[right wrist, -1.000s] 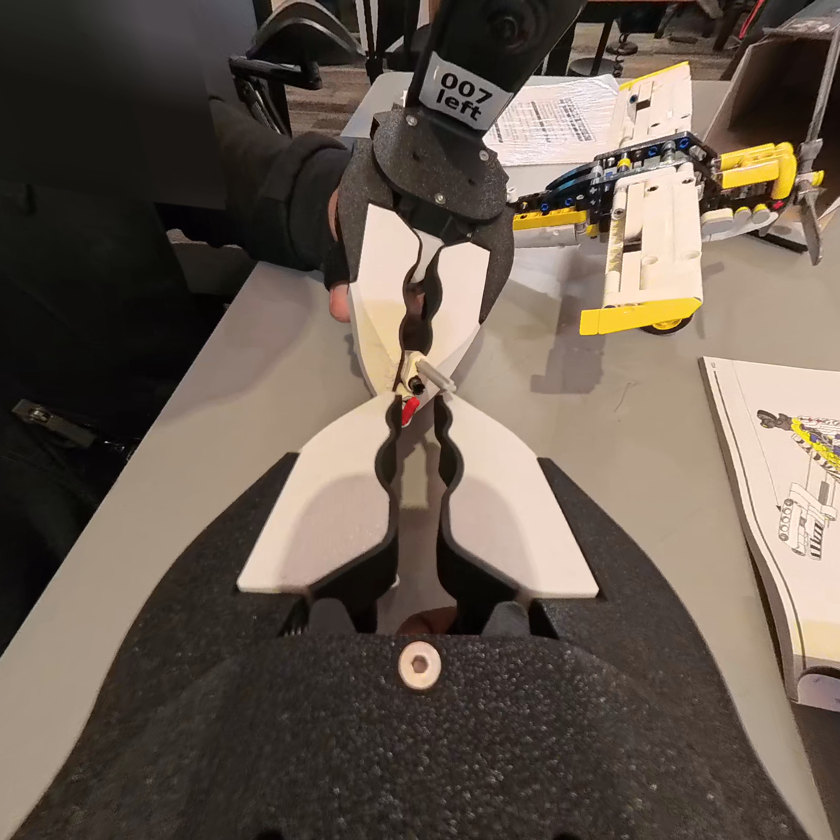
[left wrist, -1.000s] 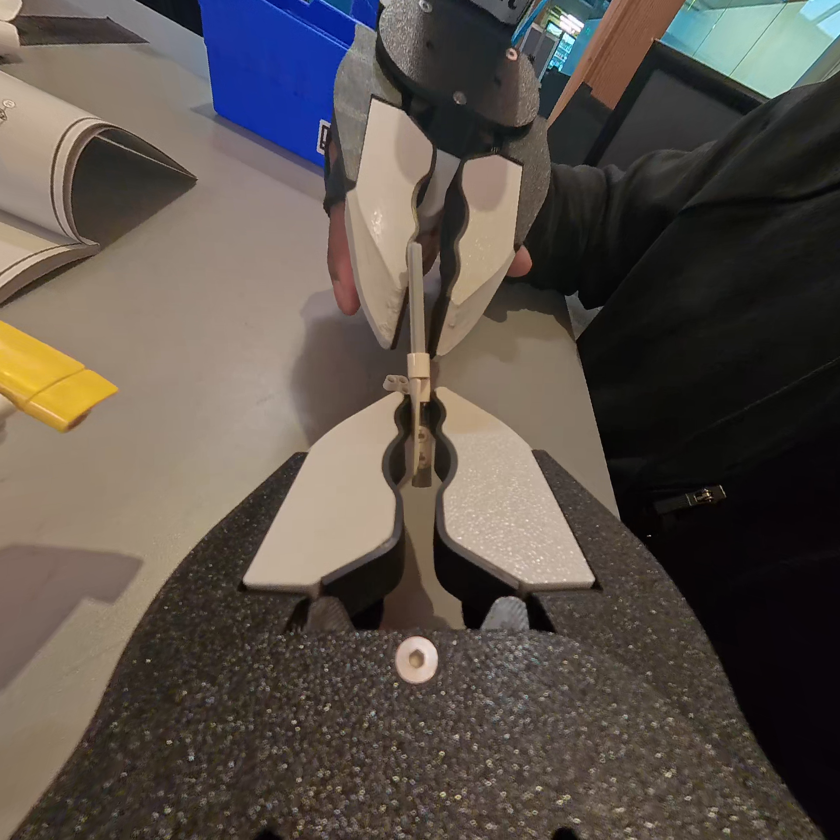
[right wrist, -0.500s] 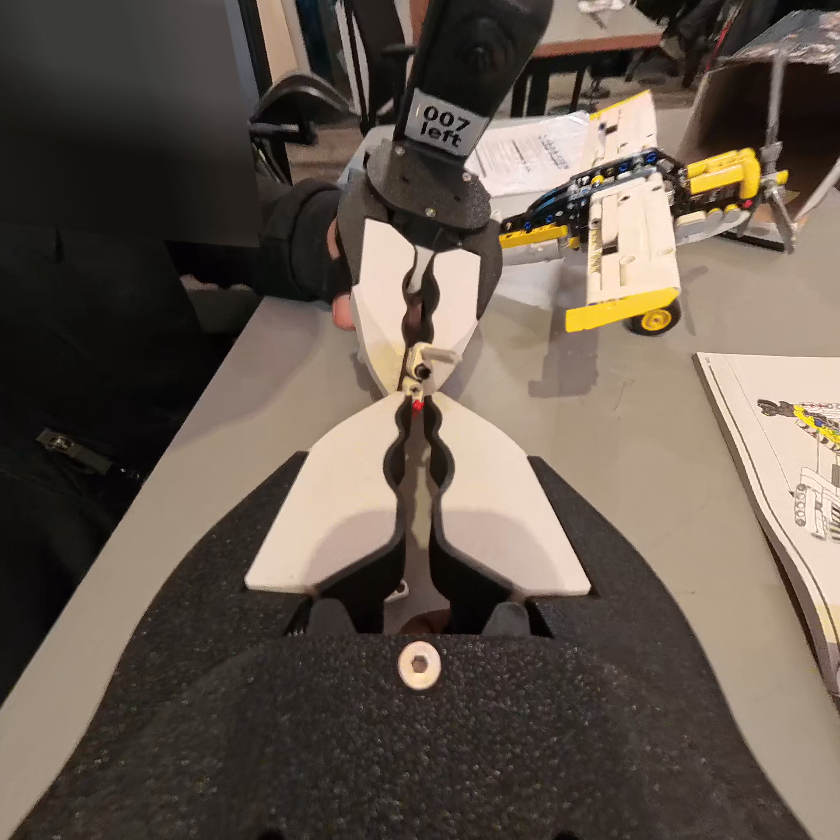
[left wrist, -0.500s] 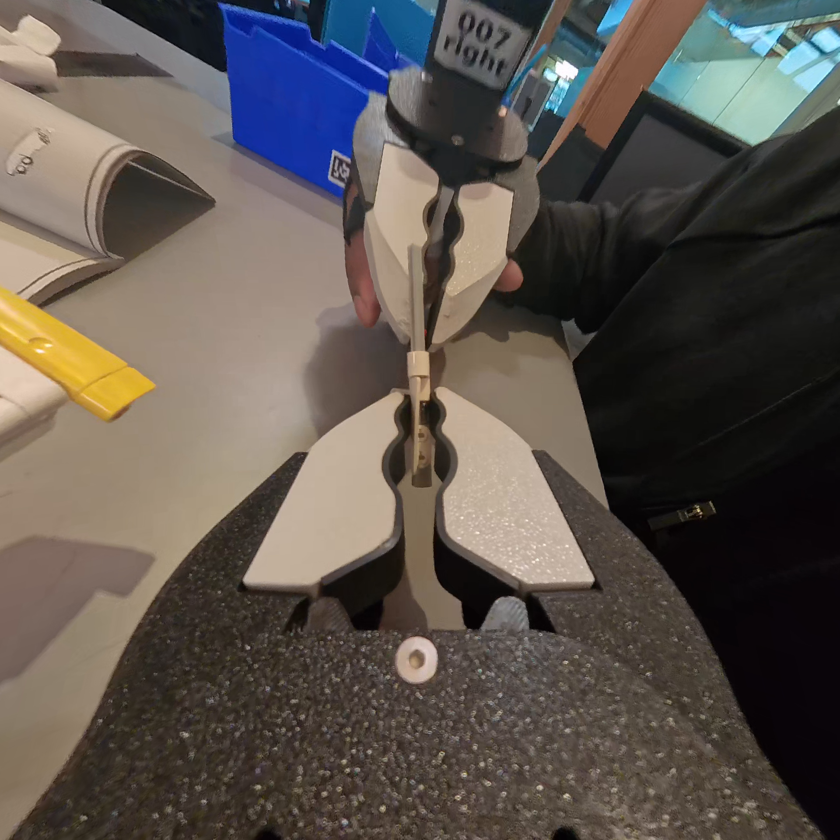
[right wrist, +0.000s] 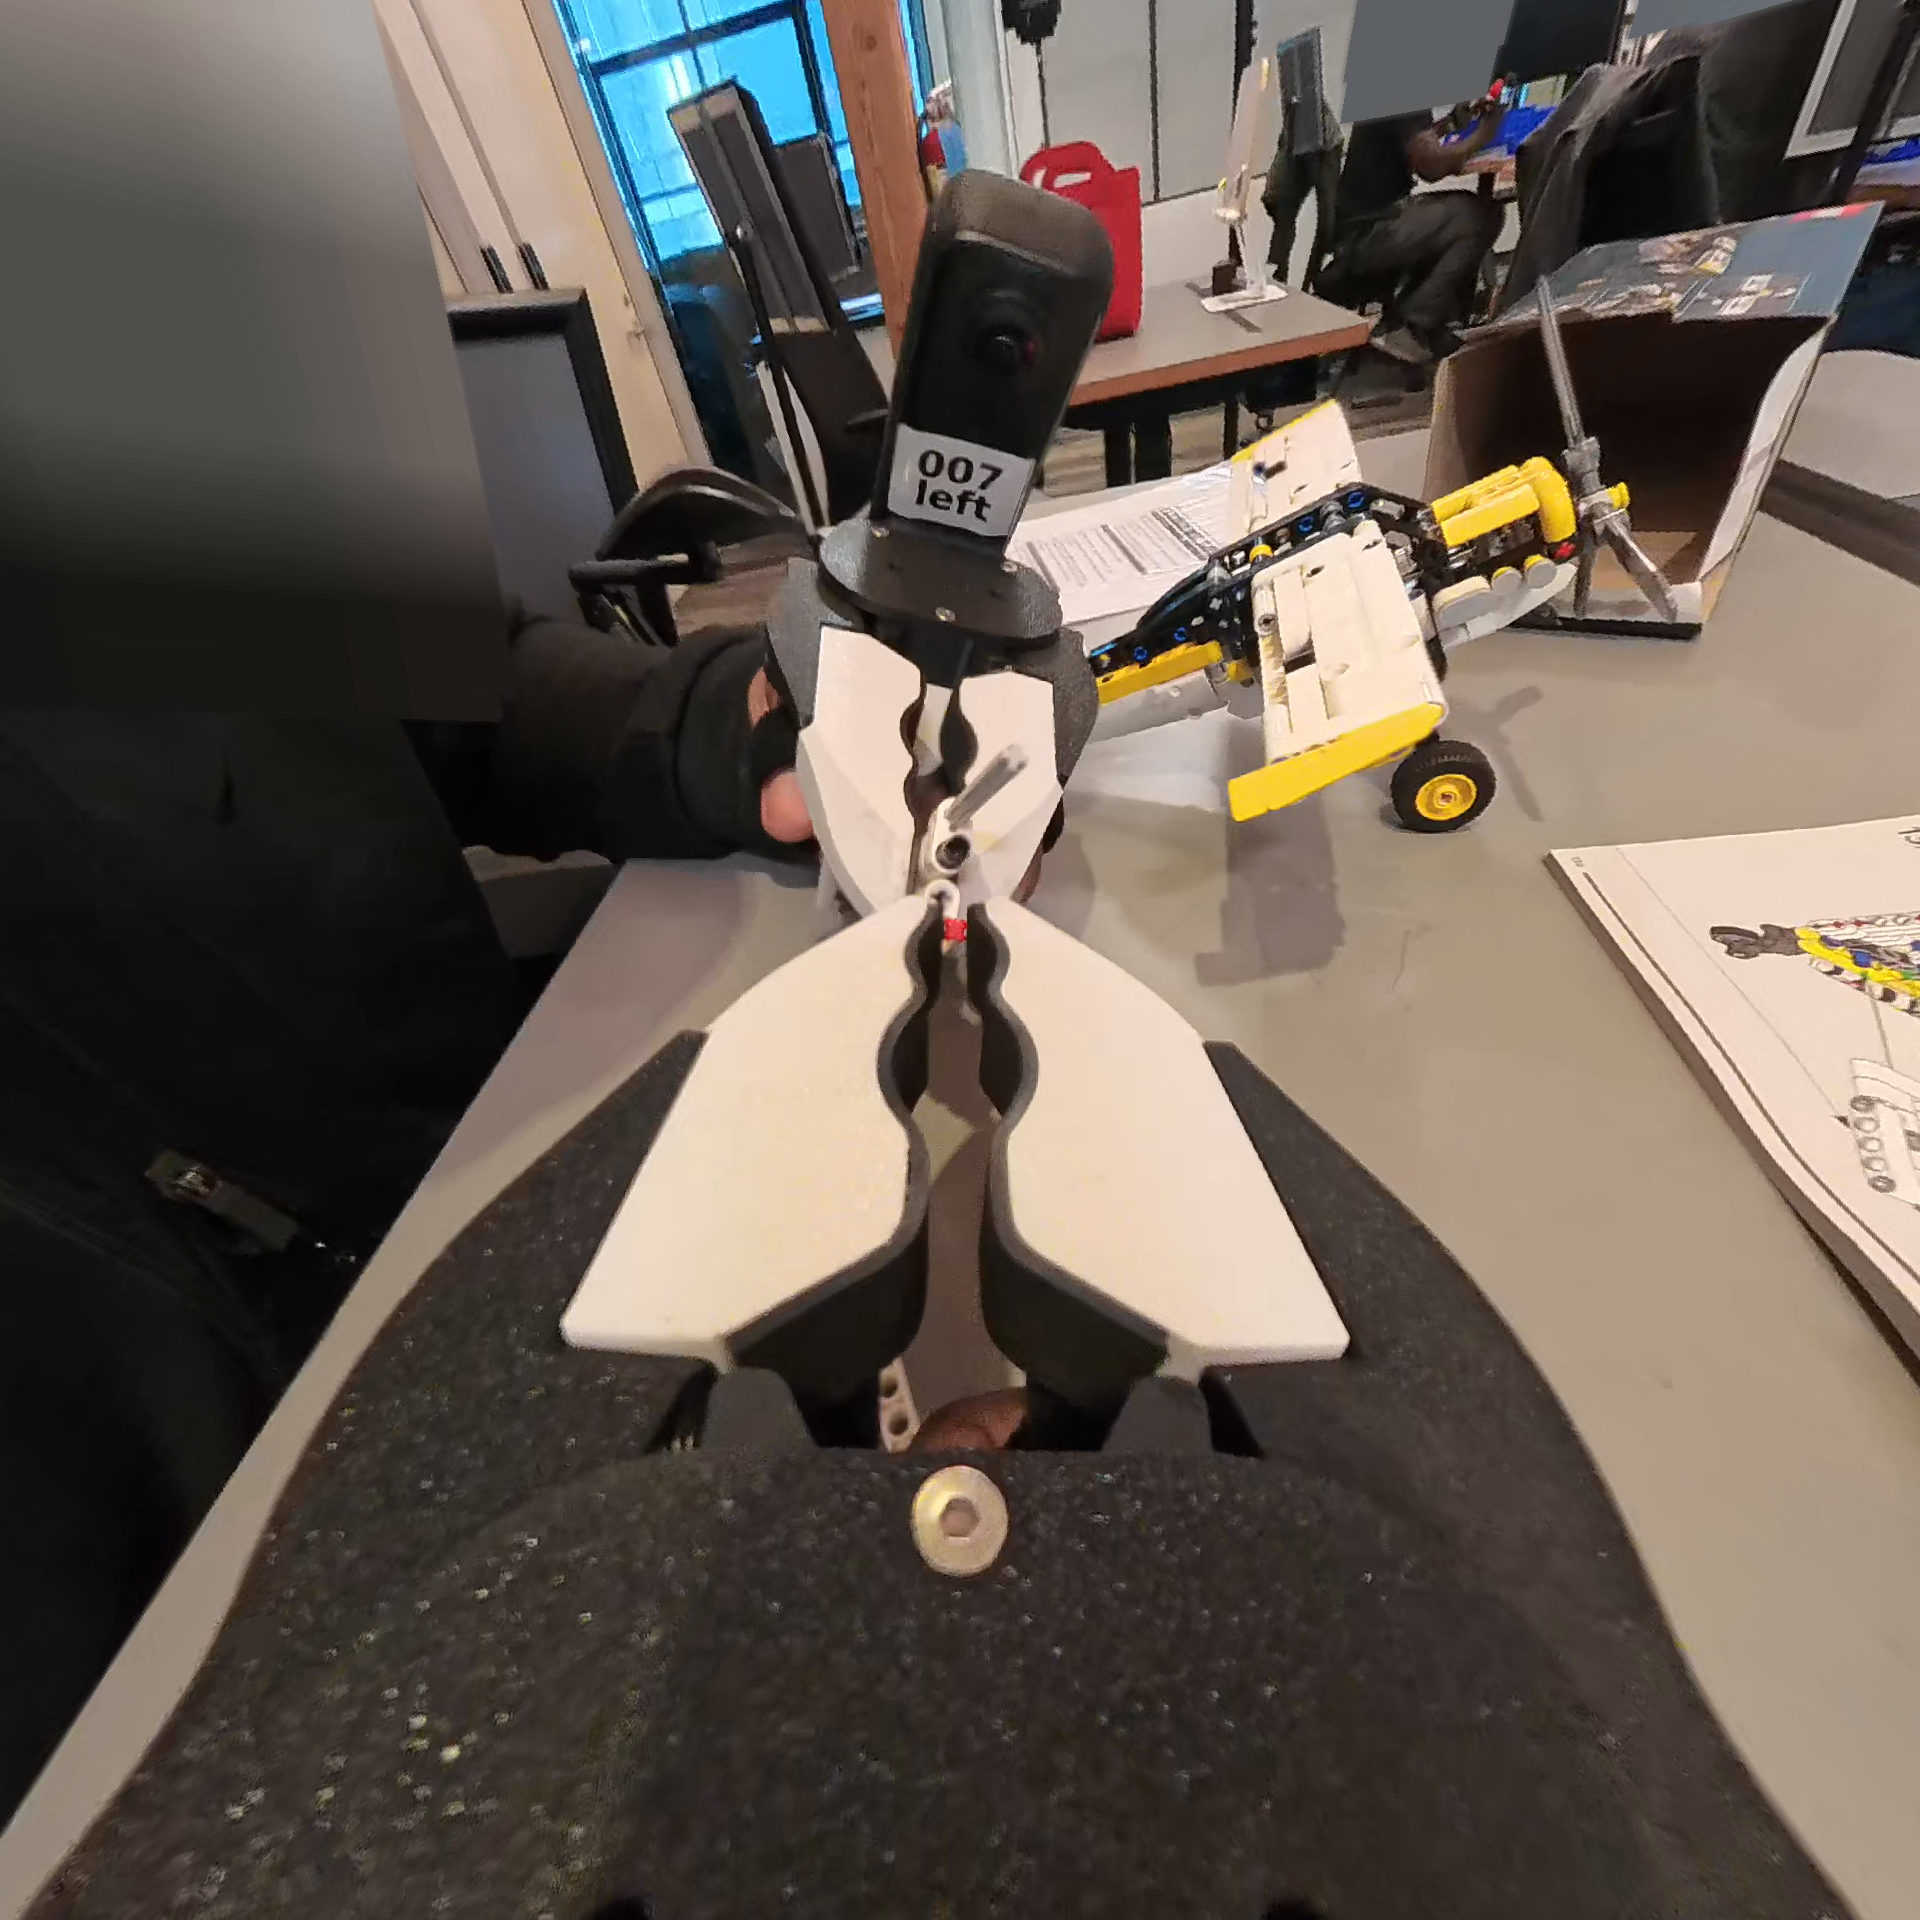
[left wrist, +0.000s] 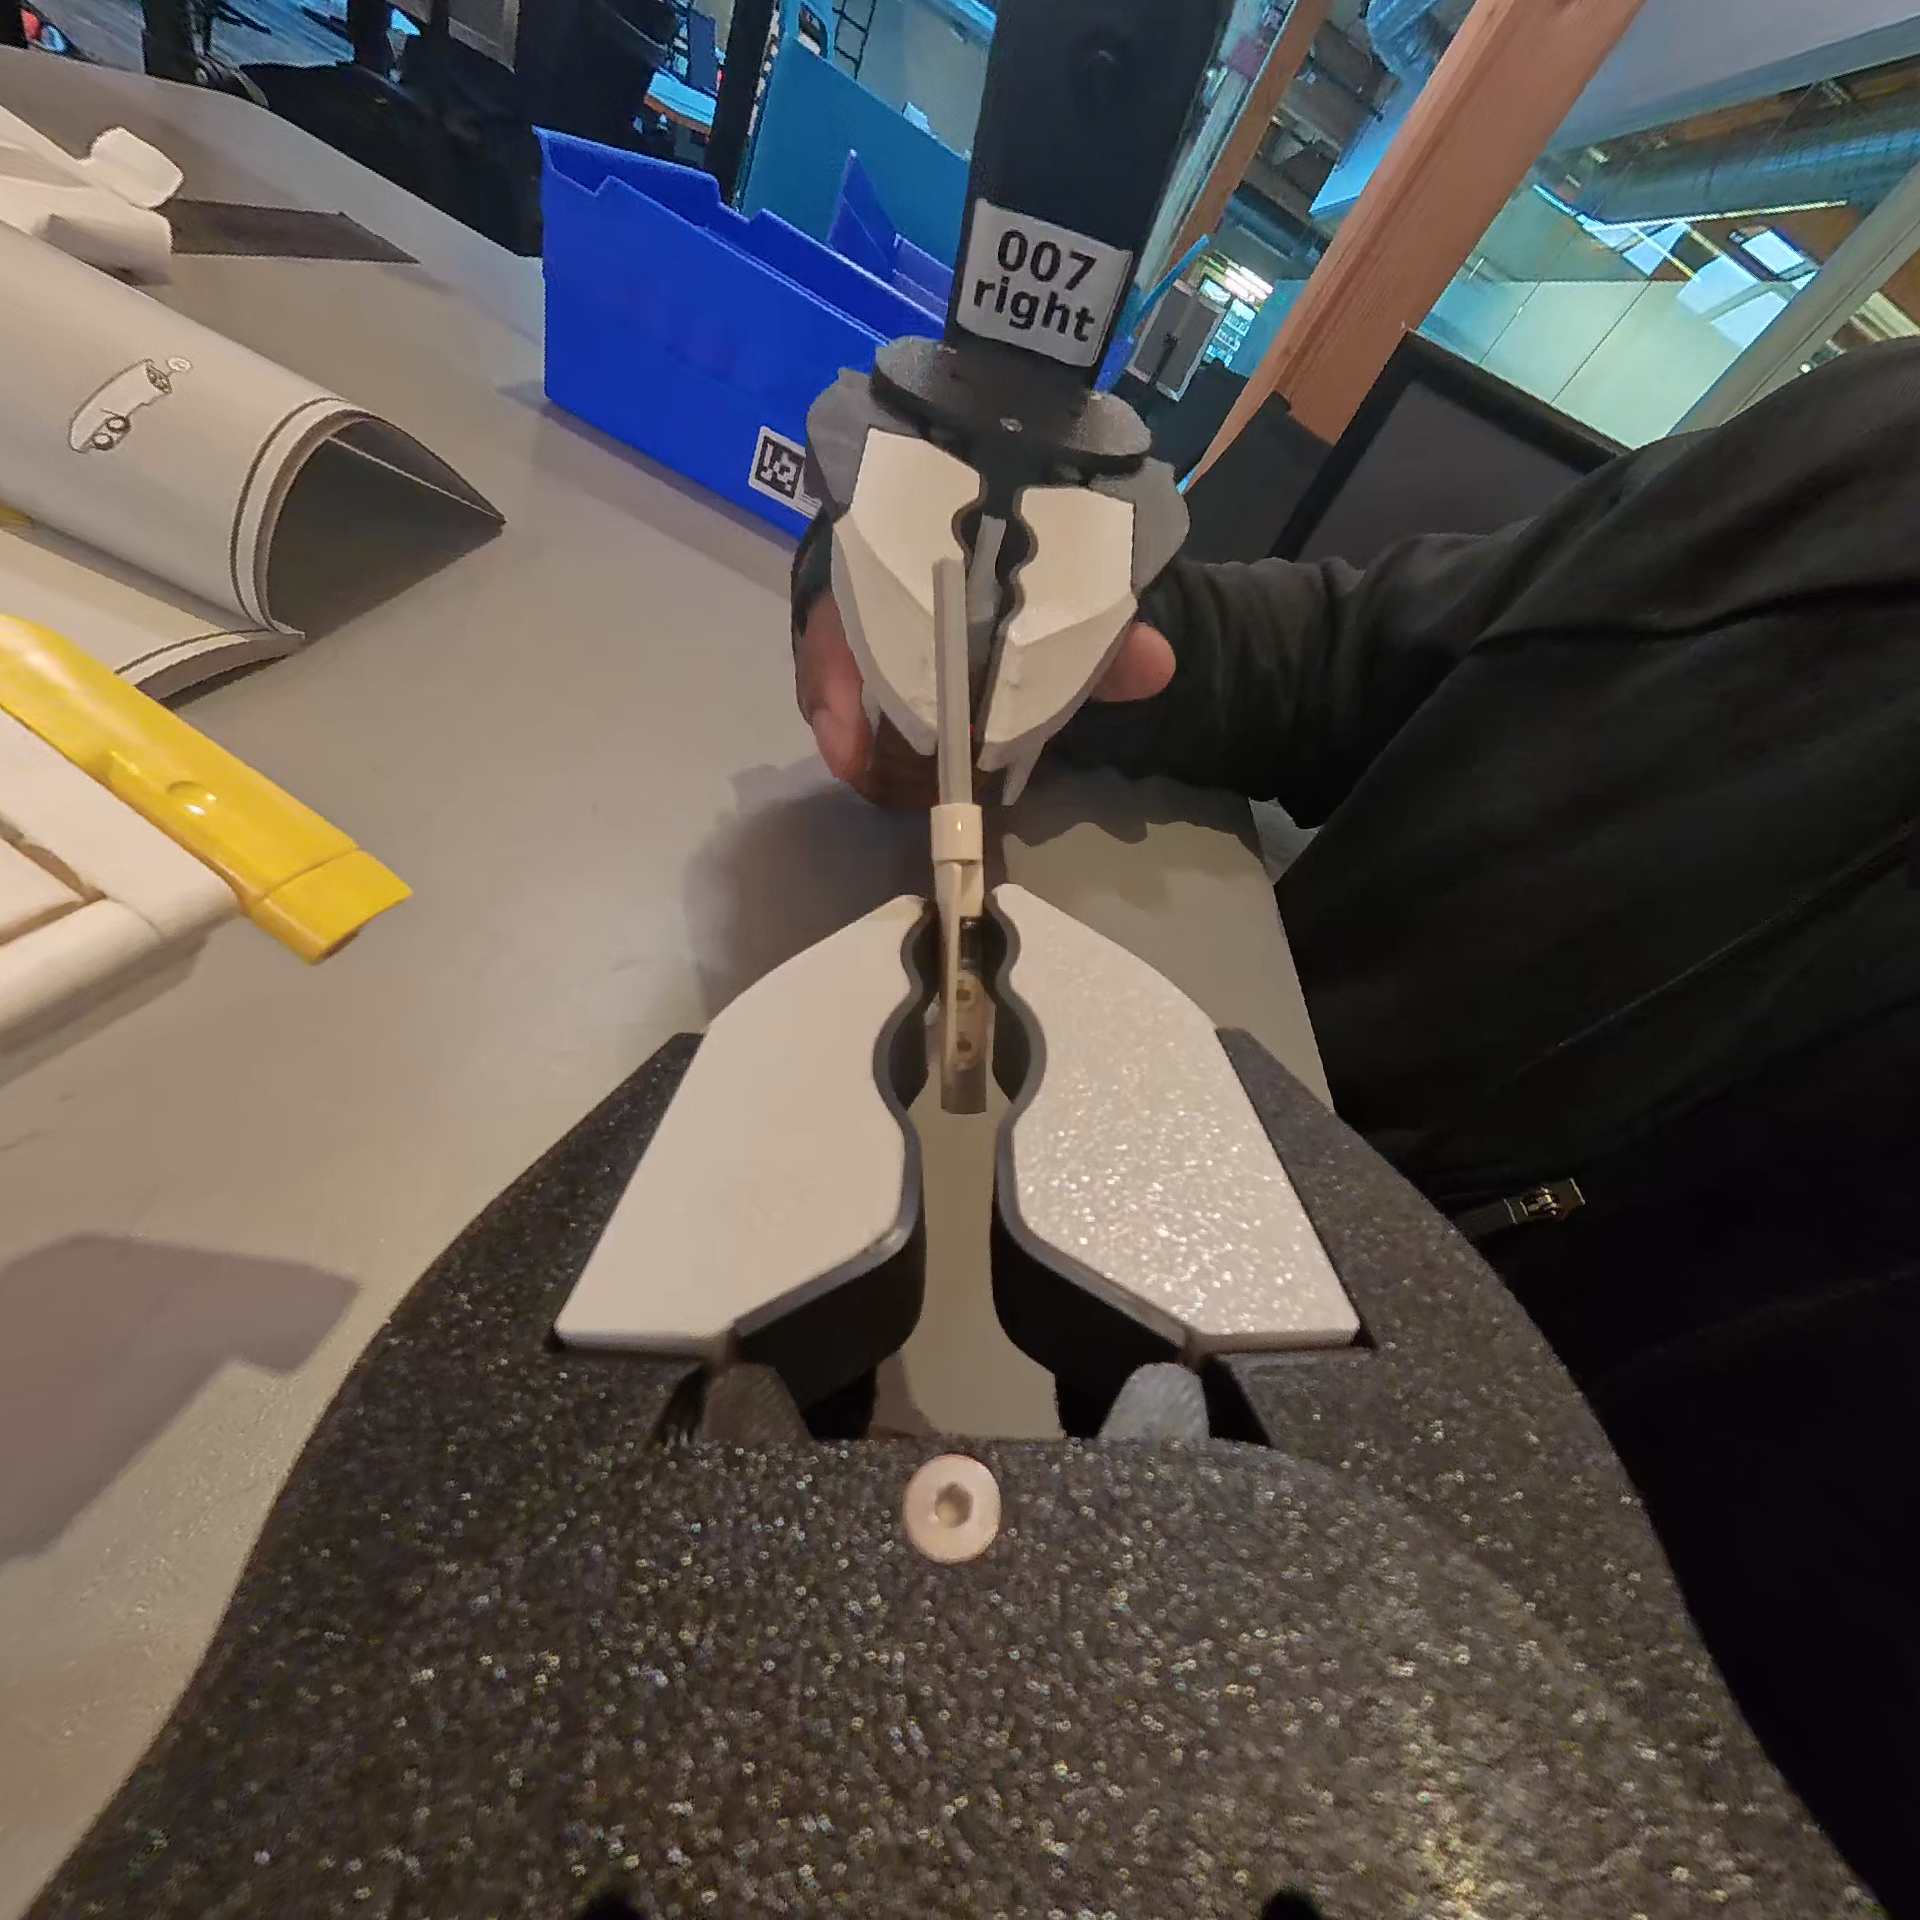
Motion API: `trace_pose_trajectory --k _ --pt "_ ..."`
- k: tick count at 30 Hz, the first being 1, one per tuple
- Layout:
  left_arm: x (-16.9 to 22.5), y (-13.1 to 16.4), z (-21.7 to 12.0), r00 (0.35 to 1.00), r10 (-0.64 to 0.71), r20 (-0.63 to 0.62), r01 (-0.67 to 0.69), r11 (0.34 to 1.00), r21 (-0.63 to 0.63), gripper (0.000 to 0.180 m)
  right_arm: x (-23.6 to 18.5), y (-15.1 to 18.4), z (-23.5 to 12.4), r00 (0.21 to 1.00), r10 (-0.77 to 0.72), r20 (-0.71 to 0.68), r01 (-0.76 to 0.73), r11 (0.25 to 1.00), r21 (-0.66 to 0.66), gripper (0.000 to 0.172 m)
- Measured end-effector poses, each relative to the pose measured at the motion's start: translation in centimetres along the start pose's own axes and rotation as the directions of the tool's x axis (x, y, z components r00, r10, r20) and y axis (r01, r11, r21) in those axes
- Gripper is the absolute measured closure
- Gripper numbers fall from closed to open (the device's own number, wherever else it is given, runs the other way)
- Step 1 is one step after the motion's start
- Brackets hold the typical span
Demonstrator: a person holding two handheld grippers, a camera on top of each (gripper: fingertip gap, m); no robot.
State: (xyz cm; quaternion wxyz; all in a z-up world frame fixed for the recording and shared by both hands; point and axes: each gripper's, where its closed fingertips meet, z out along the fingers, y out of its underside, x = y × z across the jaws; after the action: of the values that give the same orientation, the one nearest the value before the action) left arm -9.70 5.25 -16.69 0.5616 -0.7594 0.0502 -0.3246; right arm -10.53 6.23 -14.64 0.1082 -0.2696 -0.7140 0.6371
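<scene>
Grey table (right wrist: 1455,1039) (office chairs (right wrist: 675,520) behind): left jaws grip a beam (left wrist: 964,997), right jaws a red pin (right wrist: 951,928).

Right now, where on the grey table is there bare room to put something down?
Bare grey table lies between the model plane and the instruction booklet. A second bare patch lies between the open booklet, the blue bin and the yellow wing tip. It is crowded at the near edge, where both grippers meet.
</scene>
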Motion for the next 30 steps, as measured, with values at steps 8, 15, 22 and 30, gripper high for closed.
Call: trace_pose_trajectory --k 8,15,22,30 --pt "0.2 0.2 0.1 1.0 0.01 -0.009 -0.01 1.0 -0.013 0.173 -0.5 0.7 0.3 0.999 0.027 0.041 -0.026 0.999 -0.032 0.168" --pt "0.2 0.2 0.0 1.0 0.01 -0.012 -0.01 1.0 -0.013 0.173 -0.7 1.4 0.4 0.999 0.011 0.048 -0.007 0.996 -0.092 0.168" --pt "0.3 0.4 0.1 1.0 0.023 -0.009 -0.023 0.999 -0.03 0.173 -0.8 1.7 0.4 0.999 -0.022 0.044 0.028 0.991 -0.131 0.168" --pt "0.6 1.1 0.4 0.998 0.054 -0.011 -0.055 0.996 -0.074 0.173 -1.3 2.3 -0.1 0.987 -0.149 0.053 0.158 0.956 -0.247 0.168"
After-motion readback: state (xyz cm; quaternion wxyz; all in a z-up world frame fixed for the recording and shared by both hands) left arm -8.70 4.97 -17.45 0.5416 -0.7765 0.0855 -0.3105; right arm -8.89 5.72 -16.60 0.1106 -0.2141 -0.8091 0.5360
